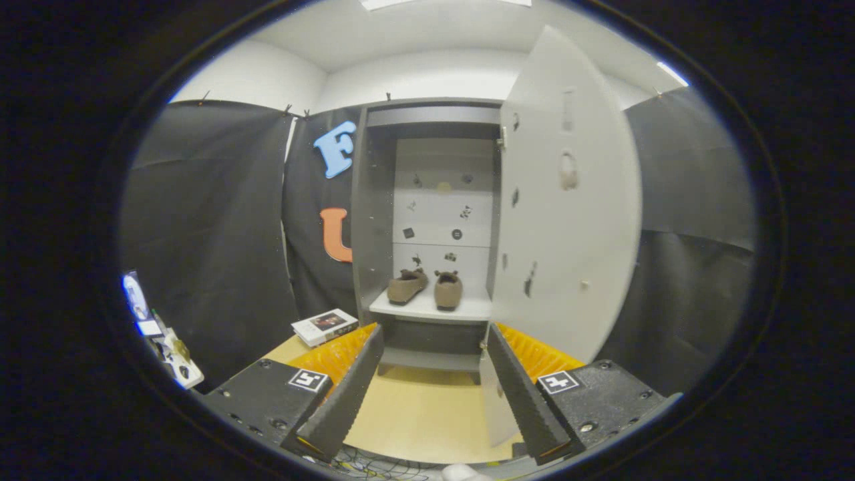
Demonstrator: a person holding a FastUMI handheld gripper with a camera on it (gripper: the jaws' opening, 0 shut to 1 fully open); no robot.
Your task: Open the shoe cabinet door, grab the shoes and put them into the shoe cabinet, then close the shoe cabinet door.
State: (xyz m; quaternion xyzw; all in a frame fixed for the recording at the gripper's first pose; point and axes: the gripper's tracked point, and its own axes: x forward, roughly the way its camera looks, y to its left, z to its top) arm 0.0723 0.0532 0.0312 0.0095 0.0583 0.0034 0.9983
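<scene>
Pointing level and straight at the shoe cabinet [374, 220], the tool [431, 391] has its fingers [344, 394] spread wide with nothing between them, while the pair of brown shoes [427, 287] sits on the cabinet shelf [427, 308] well beyond them, the white door [568, 200] swung open ahead to the right.
</scene>
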